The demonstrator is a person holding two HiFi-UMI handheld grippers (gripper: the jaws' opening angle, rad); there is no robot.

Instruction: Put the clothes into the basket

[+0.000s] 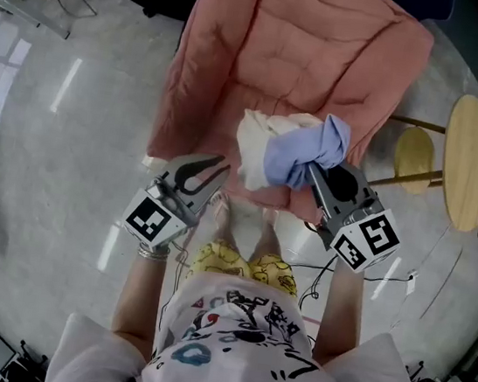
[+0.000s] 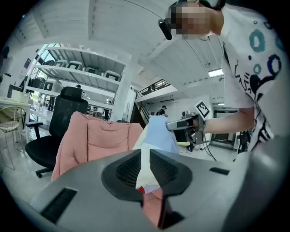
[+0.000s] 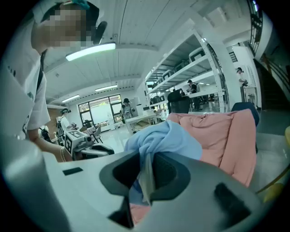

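Two grippers lift a bundle of clothes [image 1: 281, 155] in front of a pink blanket [image 1: 286, 42]. The left gripper [image 1: 213, 172] has its jaws nearly closed on cream cloth [image 2: 144, 163], and the right gripper [image 1: 312, 171] clamps blue cloth [image 3: 163, 140]. Pickup seems done. No basket is clearly visible, so the drop remains.

Bundled clothes [image 1: 290, 153] before quilt [image 1: 294, 52], quilt over chair [image 2: 68, 106] (stool [image 1: 470, 161] right)

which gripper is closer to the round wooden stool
Right. The right gripper, shut on the light blue cloth, is left of the round wooden stool in the head view; the left gripper, holding cream cloth, is farther left.
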